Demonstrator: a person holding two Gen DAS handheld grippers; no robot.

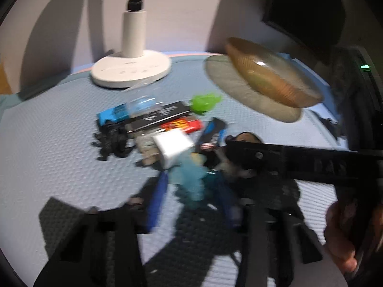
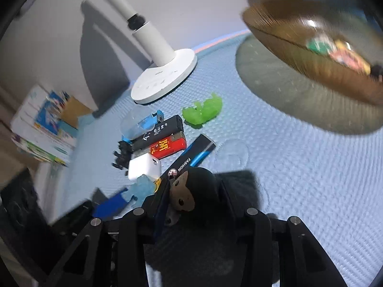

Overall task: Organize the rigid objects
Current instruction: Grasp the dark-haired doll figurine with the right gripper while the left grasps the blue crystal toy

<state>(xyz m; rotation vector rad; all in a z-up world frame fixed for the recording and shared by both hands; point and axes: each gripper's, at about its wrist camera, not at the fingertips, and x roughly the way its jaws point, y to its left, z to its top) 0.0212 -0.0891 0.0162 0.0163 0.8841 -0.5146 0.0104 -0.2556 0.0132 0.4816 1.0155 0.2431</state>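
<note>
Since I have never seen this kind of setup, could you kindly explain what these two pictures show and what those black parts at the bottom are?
There is no robot here: a person holds a hand-operated two-finger gripper in each hand, and each gripper carries a wide-angle camera that looks along its fingers. One picture comes from the left gripper, the other from the right gripper; the black parts are their linkages.

On the pale blue mat lie a black lighter, a red lighter, a white charger and a green lump, near a white lamp base and an amber bowl.

The right gripper holds a small monkey toy. The left one seems to be closed on a pale blue translucent piece, though that picture is blurred.
</note>
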